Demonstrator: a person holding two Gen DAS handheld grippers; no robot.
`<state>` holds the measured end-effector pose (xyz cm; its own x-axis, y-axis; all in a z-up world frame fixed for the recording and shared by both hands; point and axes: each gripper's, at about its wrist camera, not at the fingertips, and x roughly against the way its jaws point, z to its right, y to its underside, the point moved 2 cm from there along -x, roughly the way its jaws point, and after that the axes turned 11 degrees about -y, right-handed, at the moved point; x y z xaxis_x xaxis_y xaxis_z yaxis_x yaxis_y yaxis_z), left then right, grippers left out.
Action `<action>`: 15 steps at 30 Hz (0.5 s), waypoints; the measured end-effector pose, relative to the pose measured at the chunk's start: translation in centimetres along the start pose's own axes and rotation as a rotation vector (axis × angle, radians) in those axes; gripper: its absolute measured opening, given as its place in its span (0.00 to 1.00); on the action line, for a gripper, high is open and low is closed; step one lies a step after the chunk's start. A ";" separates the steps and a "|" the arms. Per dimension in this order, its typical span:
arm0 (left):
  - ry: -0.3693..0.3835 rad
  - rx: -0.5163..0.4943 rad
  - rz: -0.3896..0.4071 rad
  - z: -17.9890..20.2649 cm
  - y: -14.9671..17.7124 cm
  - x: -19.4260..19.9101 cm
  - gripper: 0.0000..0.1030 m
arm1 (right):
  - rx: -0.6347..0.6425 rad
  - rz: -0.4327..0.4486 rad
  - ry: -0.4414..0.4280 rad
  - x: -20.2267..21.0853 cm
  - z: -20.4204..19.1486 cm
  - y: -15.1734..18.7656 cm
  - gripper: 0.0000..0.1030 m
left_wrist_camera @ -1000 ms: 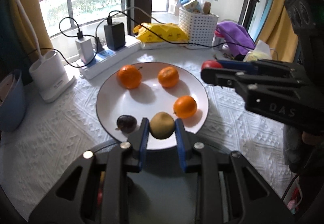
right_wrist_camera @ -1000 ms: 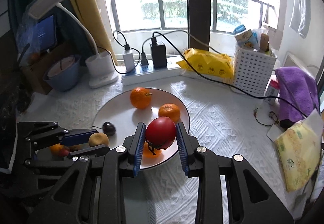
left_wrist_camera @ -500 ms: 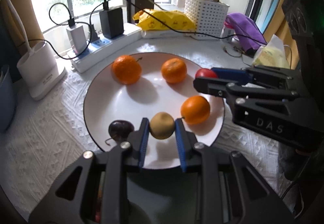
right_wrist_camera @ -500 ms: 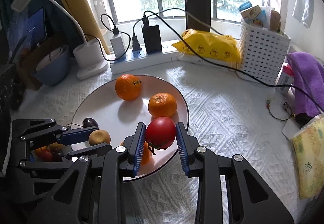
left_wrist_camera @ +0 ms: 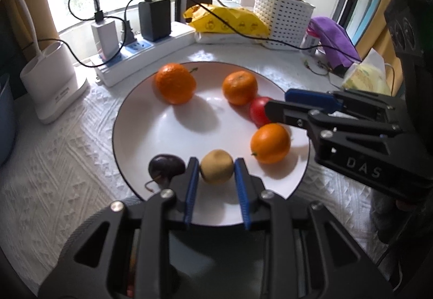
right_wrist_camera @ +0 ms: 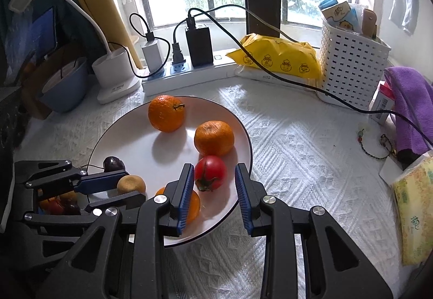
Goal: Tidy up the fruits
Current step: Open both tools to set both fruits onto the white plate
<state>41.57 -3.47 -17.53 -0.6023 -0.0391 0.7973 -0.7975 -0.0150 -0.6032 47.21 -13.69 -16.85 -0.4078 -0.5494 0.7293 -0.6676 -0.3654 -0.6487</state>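
Observation:
A white plate (left_wrist_camera: 127,120) holds three oranges (left_wrist_camera: 175,84) (left_wrist_camera: 239,88) (left_wrist_camera: 270,143) and a dark plum (left_wrist_camera: 166,167). A brown kiwi (left_wrist_camera: 216,169) rests on the plate's near edge between the pads of my left gripper (left_wrist_camera: 216,171). Its jaws are opening and the pads stand just off the kiwi's sides. A red tomato (right_wrist_camera: 210,173) lies on the plate's (right_wrist_camera: 245,136) right edge inside my right gripper (right_wrist_camera: 214,174). It leans at the left pad, with a gap to the right pad. The right gripper (left_wrist_camera: 276,108) half hides the tomato (left_wrist_camera: 257,109).
Behind the plate run a power strip with chargers (right_wrist_camera: 186,74) and a black cable (right_wrist_camera: 297,82) over the cloth. A lamp base (right_wrist_camera: 113,74) and blue bowl (right_wrist_camera: 65,88) stand left; a yellow bag (right_wrist_camera: 278,58), white basket (right_wrist_camera: 351,66), purple cloth (right_wrist_camera: 411,109) and tissue pack (right_wrist_camera: 414,212) stand right.
Both grippers came down onto the plate with their fruit. The tomato now shows a gap to the right pad, and the left pads have parted slightly from the kiwi.

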 end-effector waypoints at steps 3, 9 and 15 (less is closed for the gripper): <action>0.000 0.003 0.009 -0.3 0.0 0.5 0.34 | 0.012 0.009 0.025 0.5 -0.3 -0.2 0.41; -0.001 0.055 0.056 -1.6 -0.1 2.7 0.42 | 0.025 0.039 0.043 2.5 -1.3 -0.6 0.42; -0.013 0.081 0.098 -3.1 0.0 5.1 0.42 | 0.032 0.050 0.046 4.0 -2.7 -0.4 0.42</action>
<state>38.35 -0.58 -13.41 -0.6764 -0.0577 0.7343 -0.7288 -0.0914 -0.6785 44.16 -13.79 -13.08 -0.4685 -0.5329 0.7046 -0.6258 -0.3628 -0.6905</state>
